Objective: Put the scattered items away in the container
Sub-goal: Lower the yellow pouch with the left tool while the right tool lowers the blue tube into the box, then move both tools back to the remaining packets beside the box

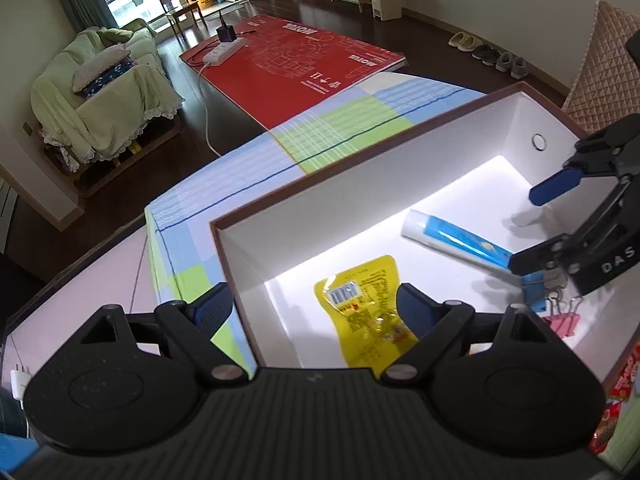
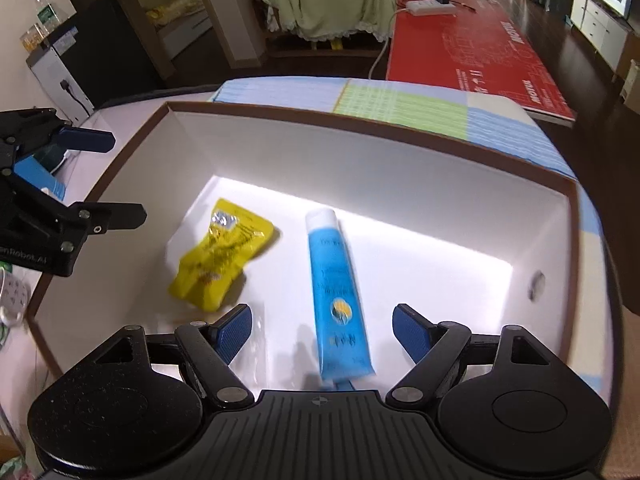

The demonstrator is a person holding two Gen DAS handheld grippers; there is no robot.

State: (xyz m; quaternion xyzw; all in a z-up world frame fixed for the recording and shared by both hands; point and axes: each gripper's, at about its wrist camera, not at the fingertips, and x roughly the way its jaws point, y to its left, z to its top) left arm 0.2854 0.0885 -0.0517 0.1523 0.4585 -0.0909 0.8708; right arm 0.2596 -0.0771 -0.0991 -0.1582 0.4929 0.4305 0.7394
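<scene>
A white box with a brown rim (image 1: 352,160) (image 2: 360,120) stands on a checked cloth. A yellow packet (image 1: 368,312) (image 2: 220,264) and a blue-and-white tube (image 1: 456,240) (image 2: 336,288) lie on its floor, and blue (image 1: 534,292) and pink binder clips (image 1: 564,324) sit in its near corner. My left gripper (image 1: 312,312) (image 2: 124,178) is open and straddles the box's left wall, one finger outside and one over the packet. Over the tube's flat end, my right gripper (image 2: 324,332) (image 1: 528,230) is open, holding nothing.
A red snack packet (image 1: 624,380) lies outside the box at the right. Beyond the cloth (image 1: 340,128) is a red board (image 1: 300,64) carrying a power strip (image 1: 224,50). A covered sofa (image 1: 104,92) and a quilted cushion (image 1: 608,68) flank the table.
</scene>
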